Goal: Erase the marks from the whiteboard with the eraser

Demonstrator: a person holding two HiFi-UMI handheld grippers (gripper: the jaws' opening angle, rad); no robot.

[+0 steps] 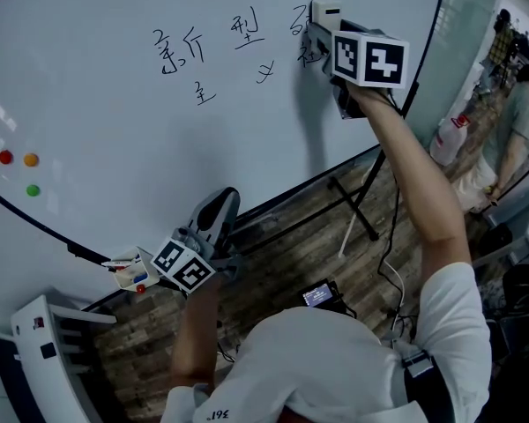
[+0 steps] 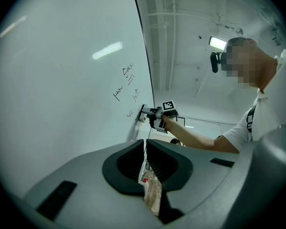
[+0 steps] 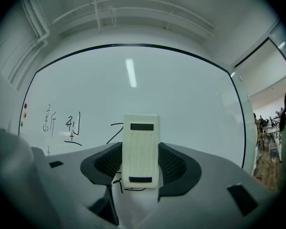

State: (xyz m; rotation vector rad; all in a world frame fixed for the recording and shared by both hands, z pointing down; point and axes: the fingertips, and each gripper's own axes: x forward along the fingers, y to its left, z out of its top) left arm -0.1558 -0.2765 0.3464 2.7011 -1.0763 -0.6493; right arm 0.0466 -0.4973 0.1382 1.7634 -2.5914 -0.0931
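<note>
Here the right gripper (image 1: 323, 25) is clamped on the eraser (image 3: 141, 149), holding it flat against the whiteboard (image 1: 115, 122) at the right end of the marks (image 1: 181, 49), apparently ready to sweep them. The left gripper (image 2: 144, 160), jaws together on nothing, hangs below the whiteboard, out of the way.

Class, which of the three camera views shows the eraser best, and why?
The right gripper view: the eraser sits large at centre, its ribbed back facing the camera, clamped in the right gripper. The head view shows only its top end poking past that gripper against the whiteboard. The left gripper view shows it tiny, far off.
</note>
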